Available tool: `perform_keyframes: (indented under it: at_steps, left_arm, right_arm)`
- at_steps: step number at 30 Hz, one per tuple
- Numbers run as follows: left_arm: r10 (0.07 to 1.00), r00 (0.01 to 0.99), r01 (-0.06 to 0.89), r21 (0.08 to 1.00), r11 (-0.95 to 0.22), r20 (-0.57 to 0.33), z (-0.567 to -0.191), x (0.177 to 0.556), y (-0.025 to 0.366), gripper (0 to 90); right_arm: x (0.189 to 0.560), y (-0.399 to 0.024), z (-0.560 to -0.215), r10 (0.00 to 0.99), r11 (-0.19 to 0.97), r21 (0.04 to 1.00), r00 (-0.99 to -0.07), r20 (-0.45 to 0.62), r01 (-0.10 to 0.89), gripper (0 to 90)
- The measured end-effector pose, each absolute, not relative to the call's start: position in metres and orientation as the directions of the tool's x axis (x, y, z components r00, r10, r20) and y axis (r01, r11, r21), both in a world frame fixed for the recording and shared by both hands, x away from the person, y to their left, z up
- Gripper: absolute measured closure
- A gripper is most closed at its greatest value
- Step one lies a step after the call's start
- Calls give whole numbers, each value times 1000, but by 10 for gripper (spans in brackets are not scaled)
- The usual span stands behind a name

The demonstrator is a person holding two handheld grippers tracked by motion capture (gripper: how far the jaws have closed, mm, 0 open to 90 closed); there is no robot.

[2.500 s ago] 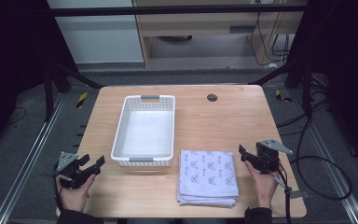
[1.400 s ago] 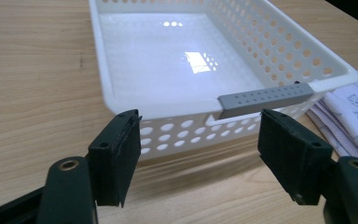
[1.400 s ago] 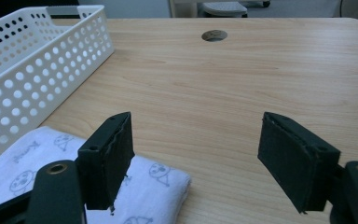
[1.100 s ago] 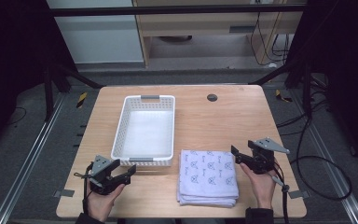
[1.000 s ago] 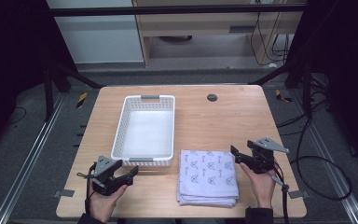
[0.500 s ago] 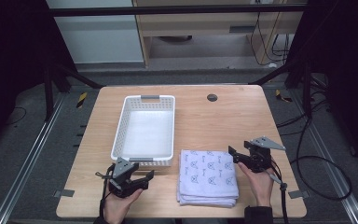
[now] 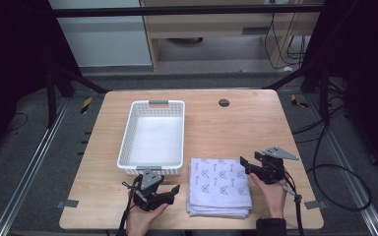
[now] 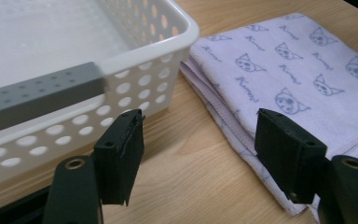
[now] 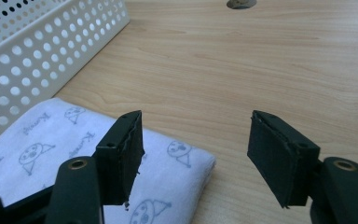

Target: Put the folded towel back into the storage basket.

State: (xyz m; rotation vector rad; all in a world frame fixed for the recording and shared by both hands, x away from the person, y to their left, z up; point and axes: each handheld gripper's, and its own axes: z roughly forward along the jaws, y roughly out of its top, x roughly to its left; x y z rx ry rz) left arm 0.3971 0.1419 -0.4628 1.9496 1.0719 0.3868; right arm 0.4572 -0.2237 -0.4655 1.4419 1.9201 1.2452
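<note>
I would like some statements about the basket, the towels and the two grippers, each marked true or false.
1. The basket is empty. True.
2. The towels lie inside the basket. False: they lie folded on the table, beside the basket.
3. The left gripper holds a towel. False: its jaws are open with nothing between them.
4. The right gripper is at the towels' right edge, jaws open. True.
5. The towels have a cat print. True.

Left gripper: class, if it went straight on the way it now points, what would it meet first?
Probably the folded cloth: the open left gripper points over bare table at its near edge, with the white basket just beside that line.
</note>
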Motion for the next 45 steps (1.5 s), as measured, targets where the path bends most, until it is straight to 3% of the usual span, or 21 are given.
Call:
perform_keyframes:
  at_steps: [31,45]
  left_arm:
    - [758,643,570,729,-380,-109,-492,401,83,304]
    - [783,603,618,713,-333,-157,-500,403,80,296]
  right_arm:
    - [458,-215,-493,909,96,798,-379,173,595,436]
    - [460,-212,-503,908,102,770,-375,186,629,499]
